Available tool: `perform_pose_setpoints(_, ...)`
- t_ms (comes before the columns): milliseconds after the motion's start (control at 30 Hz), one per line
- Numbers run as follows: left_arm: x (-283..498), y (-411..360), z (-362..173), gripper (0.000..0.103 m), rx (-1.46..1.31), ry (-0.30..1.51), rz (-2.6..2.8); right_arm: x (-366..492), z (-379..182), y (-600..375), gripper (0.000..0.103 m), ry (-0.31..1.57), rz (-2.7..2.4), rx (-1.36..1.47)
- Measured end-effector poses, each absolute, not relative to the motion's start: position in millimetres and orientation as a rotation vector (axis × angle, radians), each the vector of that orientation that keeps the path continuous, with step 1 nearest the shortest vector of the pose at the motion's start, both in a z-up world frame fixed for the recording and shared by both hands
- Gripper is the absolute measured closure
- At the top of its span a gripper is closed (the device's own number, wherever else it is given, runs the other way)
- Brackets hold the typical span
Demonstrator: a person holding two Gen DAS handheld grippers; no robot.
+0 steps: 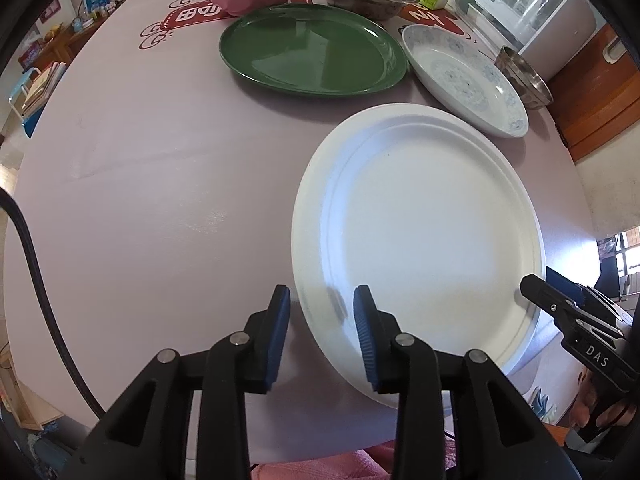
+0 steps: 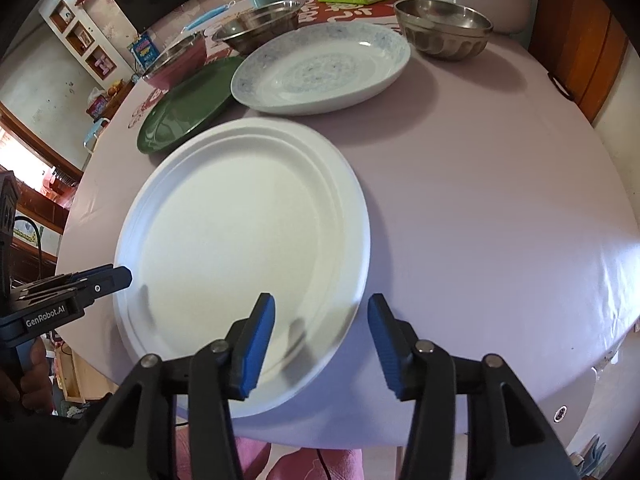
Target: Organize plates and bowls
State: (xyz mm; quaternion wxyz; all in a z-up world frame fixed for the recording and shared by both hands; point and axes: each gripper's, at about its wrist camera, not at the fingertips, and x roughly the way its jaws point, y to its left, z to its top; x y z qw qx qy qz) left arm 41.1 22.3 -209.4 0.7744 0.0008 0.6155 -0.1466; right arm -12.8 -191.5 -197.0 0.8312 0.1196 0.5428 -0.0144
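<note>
Both the left gripper (image 1: 322, 300) and right gripper (image 2: 321, 308) stand released astride opposite rims of the white plate (image 1: 424, 224) overhanging the table (image 1: 160, 184) edge, where a careless nudge could tip it off.

Left claw (image 1: 322, 300) angled steeply down, jaws apart, empty. Right claw (image 2: 320, 308) likewise, jaws wider.

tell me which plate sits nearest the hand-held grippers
The plain white plate, straddled at its near rim; the green plate and blue-patterned plate lie farther back.
</note>
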Motion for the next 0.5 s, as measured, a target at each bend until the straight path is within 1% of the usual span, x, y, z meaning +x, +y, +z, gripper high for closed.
perform_pose_setpoints(33,41,23,-209,0.068,0.004,1.333,-0.311,-13,-197,-192,0.051,1.148,-0.032,0.256)
perform_pose_setpoints(167,40,26,-207,0.065,0.012,1.337,-0.278,-16,-197,-196,0.051,1.143,-0.034,0.268)
perform_pose_setpoints(233,38,28,-206,0.058,0.007,1.341,-0.263,-18,-196,-197,0.051,1.137,-0.034,0.271)
perform_pose_setpoints(367,34,32,-199,0.054,-0.015,1.329,-0.234,-23,-192,-201,0.051,1.114,-0.032,0.275)
perform_pose_setpoints(433,31,33,-194,0.048,-0.017,1.316,-0.222,-27,-189,-204,0.050,1.101,-0.030,0.277)
perform_pose_setpoints(500,28,34,-188,0.047,-0.017,1.302,-0.215,-31,-187,-206,0.050,1.087,-0.027,0.279)
